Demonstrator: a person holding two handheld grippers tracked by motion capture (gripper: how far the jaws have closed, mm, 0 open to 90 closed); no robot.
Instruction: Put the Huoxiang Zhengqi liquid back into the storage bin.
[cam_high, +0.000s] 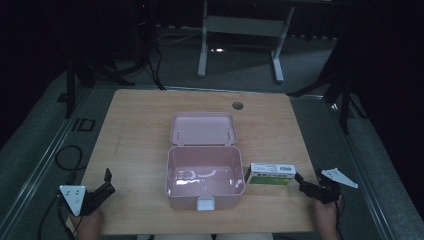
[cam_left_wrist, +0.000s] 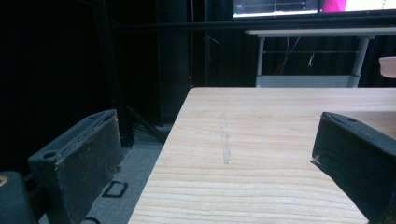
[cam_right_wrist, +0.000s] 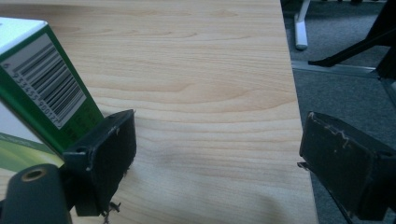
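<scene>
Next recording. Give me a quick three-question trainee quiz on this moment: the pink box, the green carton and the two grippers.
1. True or false: the pink box has its lid folded open behind it.
2. On which side of the pink box, as the high view shows it, does the green and white carton lie?
A. left
B. right
C. inside it
3. Fill in: the right gripper is ____, with the carton beside one jaw, not between the two.

Key
1. True; the box shows nothing inside.
2. B
3. Open. The left gripper is open too, over bare table.
</scene>
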